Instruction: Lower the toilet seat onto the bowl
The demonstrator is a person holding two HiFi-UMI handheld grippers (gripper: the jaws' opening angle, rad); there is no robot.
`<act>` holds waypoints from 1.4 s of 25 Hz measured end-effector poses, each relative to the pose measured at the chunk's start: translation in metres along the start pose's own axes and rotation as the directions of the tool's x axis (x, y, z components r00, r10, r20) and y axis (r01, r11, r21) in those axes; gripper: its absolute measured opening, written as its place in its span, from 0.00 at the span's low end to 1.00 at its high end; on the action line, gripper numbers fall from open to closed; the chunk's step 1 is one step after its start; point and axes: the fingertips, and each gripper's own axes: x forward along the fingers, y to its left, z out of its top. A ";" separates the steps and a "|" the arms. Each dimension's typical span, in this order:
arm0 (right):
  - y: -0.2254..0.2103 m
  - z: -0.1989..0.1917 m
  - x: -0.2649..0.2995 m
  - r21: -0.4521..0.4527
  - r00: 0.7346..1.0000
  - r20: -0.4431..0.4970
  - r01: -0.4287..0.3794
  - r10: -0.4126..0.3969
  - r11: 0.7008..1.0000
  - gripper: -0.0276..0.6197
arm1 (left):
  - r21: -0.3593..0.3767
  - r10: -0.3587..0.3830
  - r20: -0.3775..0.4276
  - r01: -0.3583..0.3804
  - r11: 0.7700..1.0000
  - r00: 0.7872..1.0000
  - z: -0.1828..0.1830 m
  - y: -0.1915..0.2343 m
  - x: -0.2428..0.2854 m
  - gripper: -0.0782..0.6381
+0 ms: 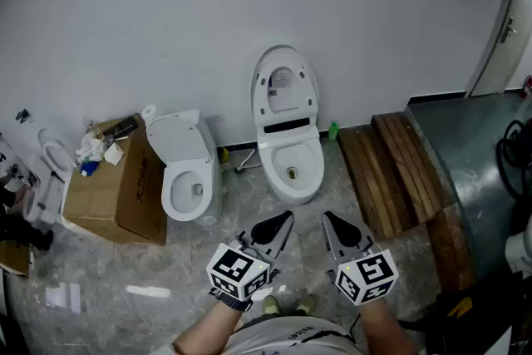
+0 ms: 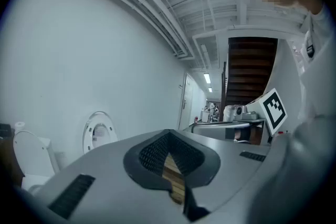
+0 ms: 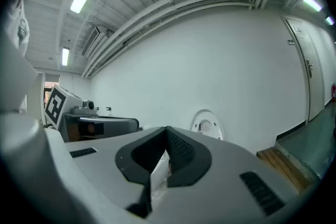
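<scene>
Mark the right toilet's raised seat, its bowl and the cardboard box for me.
raised seat (image 1: 285, 83): head view, middle of its inner face.
bowl (image 1: 291, 192): head view, front of the rim.
cardboard box (image 1: 137, 194): head view, brown side panel.

Bare workroom (exposed ceiling pipes (image 3: 173, 8)) with 2 freestanding toilets (image 1: 288, 141).

1. Head view looks steeply down from above, well back from the toilet (image 1: 291, 170).
2. Gripper views look level along the left tongs (image 2: 169, 138) and right tongs (image 3: 167, 136) toward the wall (image 3: 210, 60); all three share the raised lid (image 1: 285, 87).
</scene>
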 end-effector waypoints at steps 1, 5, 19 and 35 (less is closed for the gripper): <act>0.000 0.000 0.000 0.001 1.000 0.000 0.000 0.000 1.000 0.07 | -0.002 0.001 0.000 -0.001 1.000 1.000 0.000 0.000 0.000 0.12; 0.000 0.002 -0.001 0.001 1.000 0.003 -0.002 0.002 1.000 0.07 | -0.004 0.000 0.003 0.000 1.000 1.000 0.001 -0.001 0.001 0.12; -0.011 0.003 -0.008 0.066 0.999 0.044 -0.024 0.021 0.998 0.07 | 0.002 0.027 0.006 -0.027 1.000 1.000 0.002 0.003 0.003 0.12; -0.053 0.003 -0.022 0.061 0.998 0.057 -0.034 0.031 0.998 0.07 | 0.021 0.035 -0.006 -0.035 0.999 0.999 -0.001 -0.020 0.040 0.12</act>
